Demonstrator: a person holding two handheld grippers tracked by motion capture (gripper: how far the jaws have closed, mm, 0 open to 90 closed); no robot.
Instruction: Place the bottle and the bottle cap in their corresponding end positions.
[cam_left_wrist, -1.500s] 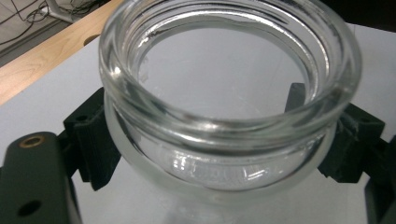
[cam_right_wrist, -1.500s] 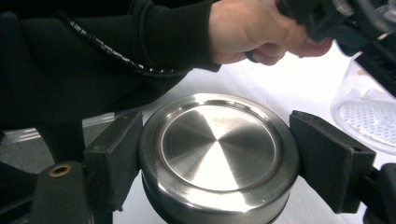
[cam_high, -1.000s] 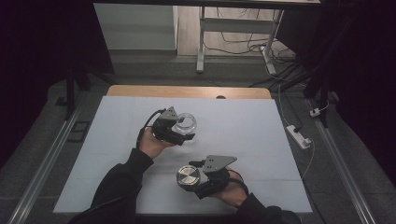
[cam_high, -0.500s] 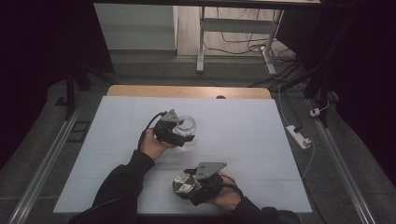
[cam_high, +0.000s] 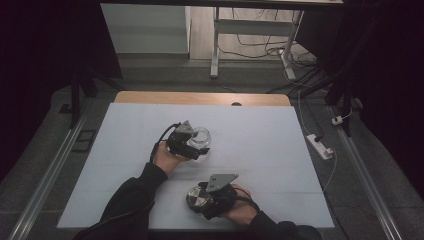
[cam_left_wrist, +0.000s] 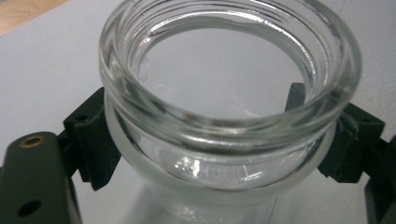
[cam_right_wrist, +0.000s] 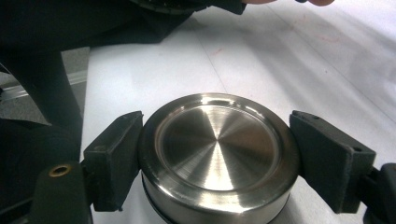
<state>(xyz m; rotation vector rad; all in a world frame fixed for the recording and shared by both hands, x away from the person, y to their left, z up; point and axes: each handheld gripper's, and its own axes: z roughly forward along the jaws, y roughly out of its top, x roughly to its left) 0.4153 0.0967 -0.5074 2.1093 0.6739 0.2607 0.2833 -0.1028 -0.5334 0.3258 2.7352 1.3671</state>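
**Jar and lid both gripped, apart over the mat**

High view: left gripper (cam_high: 192, 142) clamps glass jar (cam_high: 199, 140) mid-mat (cam_high: 260, 135); right gripper (cam_high: 207, 200) clamps metal lid (cam_high: 197, 197) near the front edge. Power strip (cam_high: 320, 146) lies off the mat's right side.

Left gripper view: jaws pinch jar (cam_left_wrist: 229, 107) below its threaded rim, mouth open.

Right gripper view: jaws squeeze lid (cam_right_wrist: 219, 154); dark sleeve (cam_right_wrist: 70, 28) looms behind.

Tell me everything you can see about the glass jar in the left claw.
The glass jar is clear and empty, with a thick rounded rim, screw-thread ridges around its wide open mouth and a rounder body below the neck. It has no lid on. The left claw is shut on it, one black pad pressing each side just under the rim. In the high view it sits near the middle of the white table, its mouth tipped toward the left claw's camera. Whether its base touches the table cannot be told.
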